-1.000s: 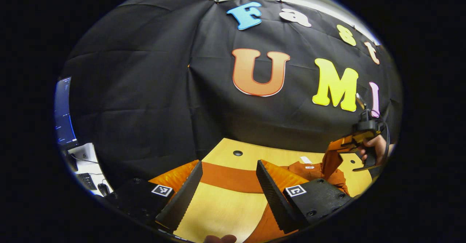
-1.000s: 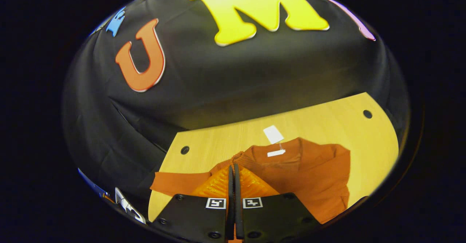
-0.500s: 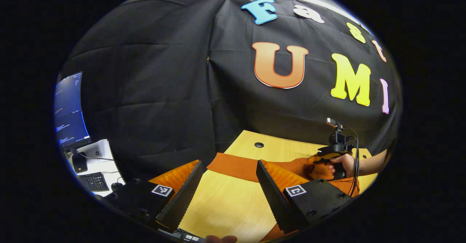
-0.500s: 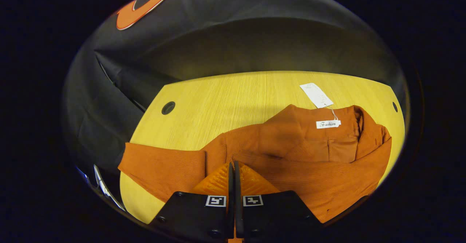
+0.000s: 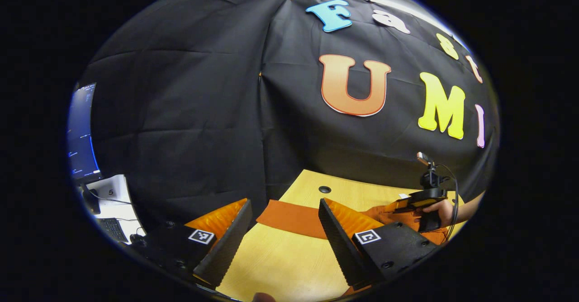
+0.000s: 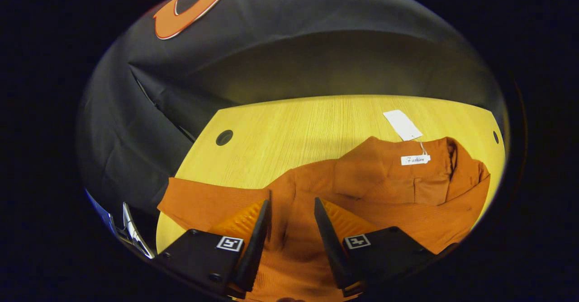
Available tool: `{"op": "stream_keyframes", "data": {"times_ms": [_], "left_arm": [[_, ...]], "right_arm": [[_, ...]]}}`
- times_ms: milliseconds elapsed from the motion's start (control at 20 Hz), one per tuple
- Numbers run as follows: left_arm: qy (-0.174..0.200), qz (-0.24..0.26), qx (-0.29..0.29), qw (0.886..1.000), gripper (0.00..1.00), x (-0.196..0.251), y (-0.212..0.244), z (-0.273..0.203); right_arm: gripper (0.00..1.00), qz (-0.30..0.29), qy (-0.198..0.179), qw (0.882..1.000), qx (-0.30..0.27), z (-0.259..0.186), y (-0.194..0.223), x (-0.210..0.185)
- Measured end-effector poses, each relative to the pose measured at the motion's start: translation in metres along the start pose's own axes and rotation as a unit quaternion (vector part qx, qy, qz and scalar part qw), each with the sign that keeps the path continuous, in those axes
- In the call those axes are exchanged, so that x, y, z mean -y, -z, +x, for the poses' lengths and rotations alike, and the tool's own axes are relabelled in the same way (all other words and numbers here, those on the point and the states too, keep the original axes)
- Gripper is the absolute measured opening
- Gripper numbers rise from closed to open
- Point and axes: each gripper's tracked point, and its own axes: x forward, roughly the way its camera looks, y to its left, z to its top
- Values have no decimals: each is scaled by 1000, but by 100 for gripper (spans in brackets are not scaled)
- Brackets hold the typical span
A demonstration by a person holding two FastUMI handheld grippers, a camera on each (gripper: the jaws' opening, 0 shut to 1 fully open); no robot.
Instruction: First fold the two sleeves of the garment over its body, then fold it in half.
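Note:
An orange ribbed garment (image 6: 389, 202) lies on the wooden table (image 6: 294, 125), collar with a white label (image 6: 415, 159) and paper tag (image 6: 402, 125) toward the far right. One sleeve lies folded across the body; the other sleeve (image 6: 203, 200) stretches flat to the left. My right gripper (image 6: 291, 209) is open just above the folded sleeve's end, fingers apart. In the left gripper view my left gripper (image 5: 285, 216) is open over bare table, the flat sleeve (image 5: 289, 216) lying beyond its fingertips. The right gripper (image 5: 423, 200), in a hand, rests low on the garment at the right.
The table has round cable holes (image 6: 224, 137) (image 5: 324, 189) near its far corners. The black cloth wall (image 5: 203, 112) stands right behind the far edge. A monitor (image 5: 81, 134) and keyboard (image 5: 111, 229) sit on a desk to the left, beyond the table.
My right gripper came down with the sleeve onto the garment's body, then opened and let the sleeve go. The left gripper stayed open and barely shifted.

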Motion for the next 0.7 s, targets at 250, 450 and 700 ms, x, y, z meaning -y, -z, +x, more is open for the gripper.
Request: {"op": "stream_keyframes", "data": {"times_ms": [250,450,700], "left_arm": [[93,-53,-98,989,98,-7,50,67],[118,-120,-166,972,99,-29,81,128],[104,-154,-236,954,99,-67,140,190]], "right_arm": [[68,-12,-51,998,35,-95,-6,-11],[68,-17,-69,996,51,-173,11,-1],[68,27,-49,996,63,-244,41,39]]}}
